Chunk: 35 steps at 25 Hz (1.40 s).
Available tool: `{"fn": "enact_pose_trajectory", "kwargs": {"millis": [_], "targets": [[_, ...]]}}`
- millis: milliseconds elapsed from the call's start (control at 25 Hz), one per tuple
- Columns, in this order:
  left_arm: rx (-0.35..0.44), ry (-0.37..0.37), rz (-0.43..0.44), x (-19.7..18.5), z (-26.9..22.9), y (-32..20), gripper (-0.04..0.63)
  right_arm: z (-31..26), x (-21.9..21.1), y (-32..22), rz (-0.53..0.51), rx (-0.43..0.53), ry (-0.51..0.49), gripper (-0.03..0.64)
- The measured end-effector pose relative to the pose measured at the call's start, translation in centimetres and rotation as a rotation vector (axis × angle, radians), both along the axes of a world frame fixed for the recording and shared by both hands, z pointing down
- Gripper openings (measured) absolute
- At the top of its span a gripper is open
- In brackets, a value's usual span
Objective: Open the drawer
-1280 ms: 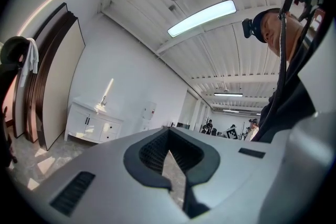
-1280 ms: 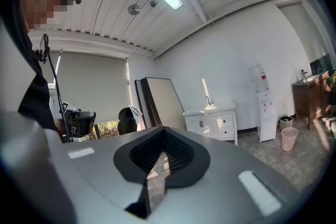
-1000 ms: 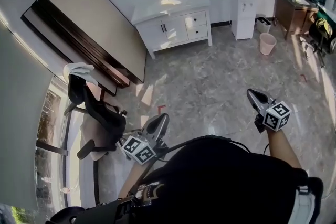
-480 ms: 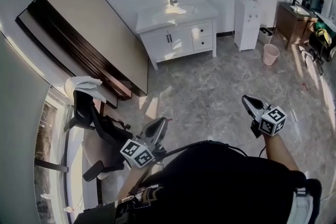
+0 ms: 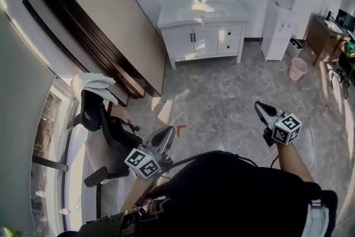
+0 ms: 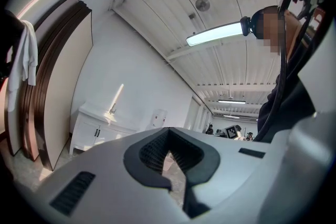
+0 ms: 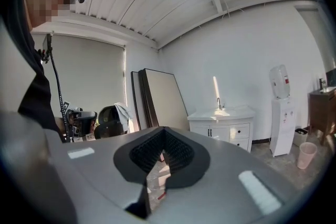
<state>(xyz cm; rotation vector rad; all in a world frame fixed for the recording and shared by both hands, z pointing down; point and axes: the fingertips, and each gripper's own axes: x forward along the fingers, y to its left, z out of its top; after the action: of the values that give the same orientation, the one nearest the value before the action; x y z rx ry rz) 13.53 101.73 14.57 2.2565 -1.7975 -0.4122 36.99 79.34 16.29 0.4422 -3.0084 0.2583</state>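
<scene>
A white sink cabinet [image 5: 195, 36] stands against the far wall, with two small drawers [image 5: 229, 40] stacked on its right side, both closed. It also shows in the left gripper view as the cabinet [image 6: 93, 131], and in the right gripper view as the cabinet [image 7: 226, 131] with its drawers [image 7: 240, 135]. My left gripper [image 5: 168, 132] and right gripper [image 5: 260, 107] are held level over the marble floor, well short of the cabinet. Both point roughly toward it. Each one's jaws are shut with nothing between them, left gripper [image 6: 167, 132], right gripper [image 7: 163, 131].
Large boards [image 5: 105, 25] lean on the left wall. A black office chair [image 5: 105, 122] with a white cloth sits at my left. Right of the cabinet are a water dispenser [image 5: 279, 16], a pink bucket [image 5: 298, 68] and a brown desk [image 5: 324, 33].
The cabinet has shifted right and sits slightly nearer in the head view as the person walks on. Both grippers travel along and stay shut.
</scene>
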Motion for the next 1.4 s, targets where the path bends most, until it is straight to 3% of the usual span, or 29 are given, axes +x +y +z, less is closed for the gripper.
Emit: {"fn": "enact_pose_trajectory", "kwargs": {"millis": [400,800,1120,1400], "targets": [[-0.003,-0.033,-0.136,-2.0,-1.6,-10.2,0.002,0.5,-5.5,-13.3,-0.148,-0.031,-0.012,0.002],[-0.022,-0.026,-0.244,-1.0,-2.7,-22.5,0.002,-0.6,-7.1,-27.8,-0.236,-0.024,-0.035,0.002],[-0.055,-0.012,-0.221,-3.3,-1.4,-28.6,0.002,1.4,-9.2,-33.0,-0.226,-0.059,-0.028,0.002],[-0.034,-0.009,-0.134,-8.0,-0.6,-32.4,0.002,2.2,-11.8,-35.3,-0.145,-0.050,0.003,0.002]]}}
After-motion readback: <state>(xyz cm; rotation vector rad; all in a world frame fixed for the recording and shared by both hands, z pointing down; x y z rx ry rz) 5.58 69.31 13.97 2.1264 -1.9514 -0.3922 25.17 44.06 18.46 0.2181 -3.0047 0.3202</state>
